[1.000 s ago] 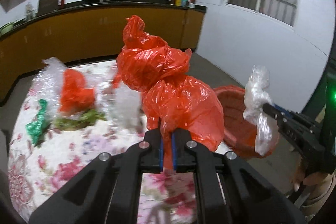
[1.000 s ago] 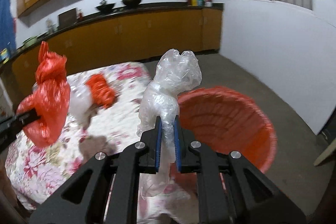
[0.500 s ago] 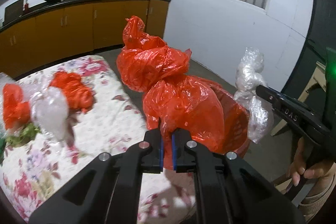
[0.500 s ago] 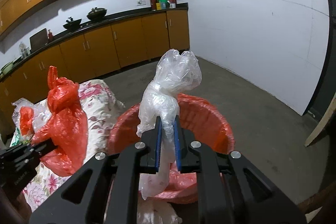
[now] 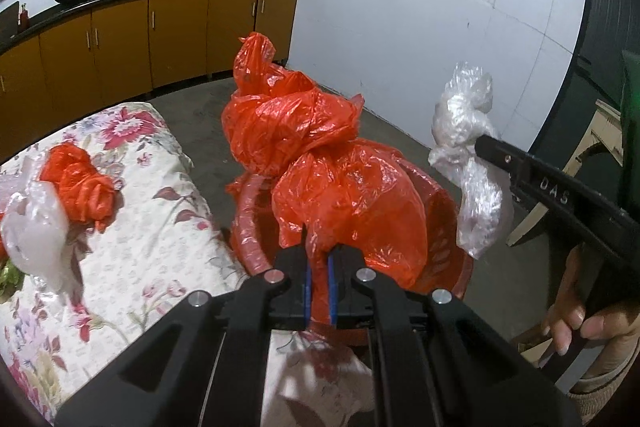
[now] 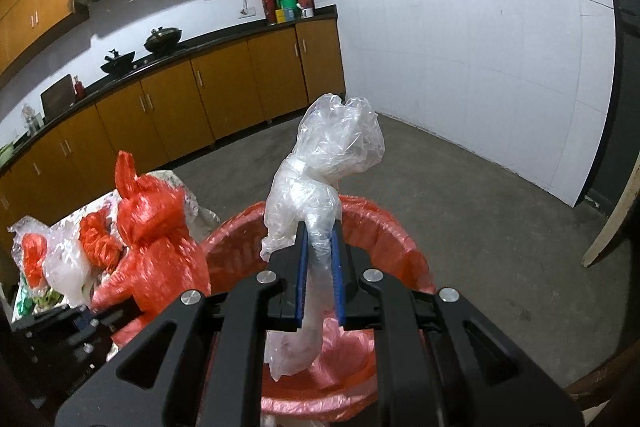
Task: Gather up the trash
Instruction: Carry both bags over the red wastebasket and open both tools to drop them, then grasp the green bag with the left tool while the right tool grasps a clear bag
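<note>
Fingers pinch red bag (image 5: 320, 163) and clear bag (image 6: 320, 179) beside floral tablecloth (image 5: 132, 227).

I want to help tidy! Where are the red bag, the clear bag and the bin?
red bag (image 5: 348, 203): left wrist view, bulging body.
clear bag (image 6: 336, 147): right wrist view, puffy top.
bin (image 6: 384, 227): right wrist view, far rim.

Both tools share one build. The left gripper (image 5: 318, 281) has matte black angular link arms with triangular cut-outs, round silver screw heads at the pivots, and thin blue pads lining the inner faces of its black fingers. The right gripper (image 6: 320, 277) shows the same black frame, silver screws and blue pads. Beside the left gripper, the right tool's black finger bears pale raised letters, and the hand (image 5: 576, 319) on its grip emerges from a beige ribbed cuff (image 5: 604, 383).
</note>
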The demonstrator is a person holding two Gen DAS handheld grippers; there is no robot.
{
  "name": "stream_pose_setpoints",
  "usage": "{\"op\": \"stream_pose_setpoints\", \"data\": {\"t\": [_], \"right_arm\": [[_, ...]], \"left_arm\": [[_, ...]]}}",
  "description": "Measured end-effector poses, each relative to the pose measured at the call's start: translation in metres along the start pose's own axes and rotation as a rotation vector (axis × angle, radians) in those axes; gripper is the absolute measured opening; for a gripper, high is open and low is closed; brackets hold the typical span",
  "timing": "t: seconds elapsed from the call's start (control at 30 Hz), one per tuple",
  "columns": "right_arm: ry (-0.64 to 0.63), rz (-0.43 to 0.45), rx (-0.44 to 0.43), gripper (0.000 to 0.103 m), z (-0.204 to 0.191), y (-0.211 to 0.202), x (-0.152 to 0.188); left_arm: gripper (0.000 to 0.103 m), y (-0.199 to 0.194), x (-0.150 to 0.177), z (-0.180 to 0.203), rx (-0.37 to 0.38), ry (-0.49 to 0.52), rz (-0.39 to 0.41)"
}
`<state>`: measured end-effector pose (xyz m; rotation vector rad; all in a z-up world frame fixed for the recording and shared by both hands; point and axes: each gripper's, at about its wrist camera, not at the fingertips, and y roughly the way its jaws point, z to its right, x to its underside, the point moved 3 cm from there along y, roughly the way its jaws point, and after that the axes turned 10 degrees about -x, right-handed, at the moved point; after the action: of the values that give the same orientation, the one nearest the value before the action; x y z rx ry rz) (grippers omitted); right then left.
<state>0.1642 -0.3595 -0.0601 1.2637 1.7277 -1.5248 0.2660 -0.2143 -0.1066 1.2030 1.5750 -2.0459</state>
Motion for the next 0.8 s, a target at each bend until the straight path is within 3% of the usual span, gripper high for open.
{"op": "stream_pose_setpoints", "data": {"t": [0.13, 0.23, 0.4, 0.47, 0.53, 0.67, 0.8], "right_arm": [[0.019, 0.005, -0.001, 0.015, 0.004, 0.007, -0.005], [0.04, 0.005, -0.013, 0.036, 0.008, 0.011, -0.006], [0.062, 0.001, -0.01, 0.052, 0.014, 0.011, -0.003], [0.049, -0.002, 0.015, 0.07, 0.014, 0.008, 0.001], [0.025, -0.004, 0.045, 0.078, 0.012, 0.005, 0.005], [-0.022, -0.022, 0.081, 0.081, 0.007, 0.001, 0.012], [-0.058, -0.032, 0.068, 0.081, -0.005, -0.003, 0.015]], "left_arm": [[0.013, 0.011, -0.001, 0.003, 0.003, -0.012, -0.011], [0.029, 0.019, 0.0, 0.003, -0.011, -0.02, -0.024], [0.038, 0.02, 0.011, -0.011, -0.056, -0.037, -0.047], [0.047, 0.013, 0.015, -0.022, -0.092, -0.053, -0.036], [0.055, 0.005, 0.019, -0.033, -0.139, -0.067, -0.017], [0.068, -0.012, 0.027, -0.055, -0.228, -0.096, 0.007], [0.074, -0.029, 0.04, -0.084, -0.32, -0.126, 0.019]]}}
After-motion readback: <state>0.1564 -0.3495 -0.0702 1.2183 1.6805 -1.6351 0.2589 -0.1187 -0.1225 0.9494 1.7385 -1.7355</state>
